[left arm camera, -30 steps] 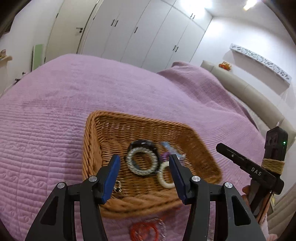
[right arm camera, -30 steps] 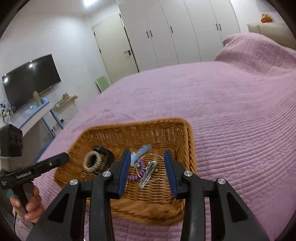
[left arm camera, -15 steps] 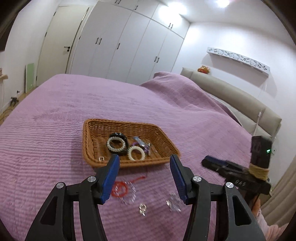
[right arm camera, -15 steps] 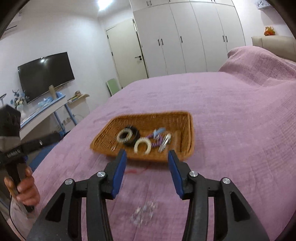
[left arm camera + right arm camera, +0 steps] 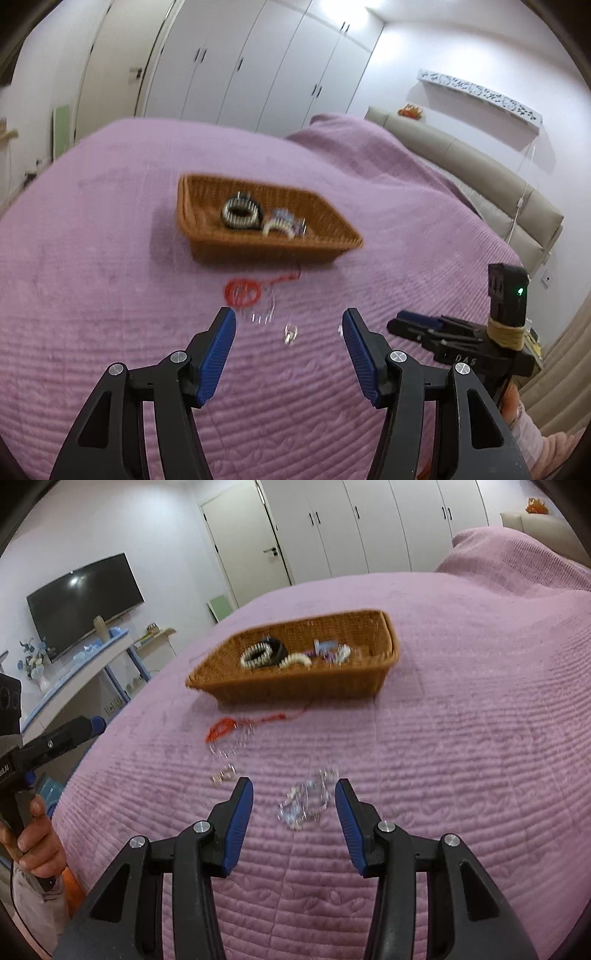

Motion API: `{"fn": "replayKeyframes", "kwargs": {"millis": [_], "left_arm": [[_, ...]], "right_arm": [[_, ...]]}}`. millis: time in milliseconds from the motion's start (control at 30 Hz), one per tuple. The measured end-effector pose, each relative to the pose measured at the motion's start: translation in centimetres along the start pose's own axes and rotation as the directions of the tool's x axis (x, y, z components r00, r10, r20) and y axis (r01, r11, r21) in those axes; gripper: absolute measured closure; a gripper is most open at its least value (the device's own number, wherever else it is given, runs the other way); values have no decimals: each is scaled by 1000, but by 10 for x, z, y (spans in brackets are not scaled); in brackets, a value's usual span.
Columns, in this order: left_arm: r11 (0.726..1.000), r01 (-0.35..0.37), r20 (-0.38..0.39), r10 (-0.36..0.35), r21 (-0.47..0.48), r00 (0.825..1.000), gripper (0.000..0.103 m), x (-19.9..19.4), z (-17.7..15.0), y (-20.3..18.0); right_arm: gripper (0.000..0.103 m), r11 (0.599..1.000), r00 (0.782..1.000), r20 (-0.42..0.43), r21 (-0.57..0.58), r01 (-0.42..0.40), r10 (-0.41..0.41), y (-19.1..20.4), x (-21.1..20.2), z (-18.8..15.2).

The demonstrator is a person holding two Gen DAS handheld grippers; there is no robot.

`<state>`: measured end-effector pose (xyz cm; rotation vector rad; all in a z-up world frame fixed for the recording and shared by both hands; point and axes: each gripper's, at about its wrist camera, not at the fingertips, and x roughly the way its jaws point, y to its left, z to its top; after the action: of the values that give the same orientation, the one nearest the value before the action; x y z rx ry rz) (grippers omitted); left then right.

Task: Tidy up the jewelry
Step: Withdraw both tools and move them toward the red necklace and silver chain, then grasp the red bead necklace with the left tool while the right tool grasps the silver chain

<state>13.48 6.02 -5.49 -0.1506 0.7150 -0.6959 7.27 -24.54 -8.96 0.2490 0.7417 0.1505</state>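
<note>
A wicker basket point(image 5: 207, 240) point(image 5: 295, 690) sits on the purple bedspread and holds a black bracelet point(image 5: 242, 214), a white bead bracelet point(image 5: 295, 661) and other small pieces. In front of it lie a red cord necklace point(image 5: 242, 291) point(image 5: 221, 727), a clear bead chain point(image 5: 231, 747), a small silver earring point(image 5: 290, 334) point(image 5: 222, 773) and a clear crystal bracelet point(image 5: 308, 803). My left gripper point(image 5: 288, 326) is open, above the earring. My right gripper point(image 5: 293, 797) is open, its fingers on either side of the crystal bracelet, seemingly just above it.
The bed's pillow mound point(image 5: 517, 561) and beige headboard point(image 5: 480, 173) lie to the right. White wardrobes point(image 5: 240, 66) stand behind. A TV point(image 5: 85, 605) and a low shelf point(image 5: 74, 675) stand left of the bed.
Both grippers have pulled back from the basket toward the near edge of the bed and dropped lower. The loose jewelry in front of the basket has come into view between the fingers.
</note>
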Motion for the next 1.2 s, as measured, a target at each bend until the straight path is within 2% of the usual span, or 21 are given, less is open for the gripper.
{"fn": "replayKeyframes", "kwargs": {"millis": [167,333,500,700,800,867,933,1133,1200], "left_arm": [[999,-28,-64,26,-30,998,41,25,-17,14],[996,-88,-82,87,-9,993,42,42,-20,18],[996,-82,-108,84,25,991,42,55,-22,8],[991,-115,-106,121,61,987,42,69,-9,0],[981,-148,-101,161,123,982,42,81,6,-6],[968,-177,-107,198,179,974,51,93,13,-8],[961,-176,-127,206,215,970,58,103,18,-10],[934,-210,-164,265,290,950,60,133,18,-11],[925,-227,-173,288,304,942,66,139,15,-11]], "right_arm": [[54,1000,999,-40,-9,25,-25,-3,18,-10],[54,999,997,-63,-5,34,-34,-8,32,-16],[54,1000,997,-69,5,22,-21,-12,37,-16],[54,1000,997,-70,0,20,-20,-12,39,-16],[54,1000,997,-70,-4,17,-17,-11,42,-16],[54,1000,997,-77,0,16,-16,-11,44,-15],[54,1000,997,-80,7,19,-18,-13,45,-14],[54,999,995,-99,23,26,-24,-16,51,-10],[53,999,995,-102,23,23,-21,-15,53,-8]]}}
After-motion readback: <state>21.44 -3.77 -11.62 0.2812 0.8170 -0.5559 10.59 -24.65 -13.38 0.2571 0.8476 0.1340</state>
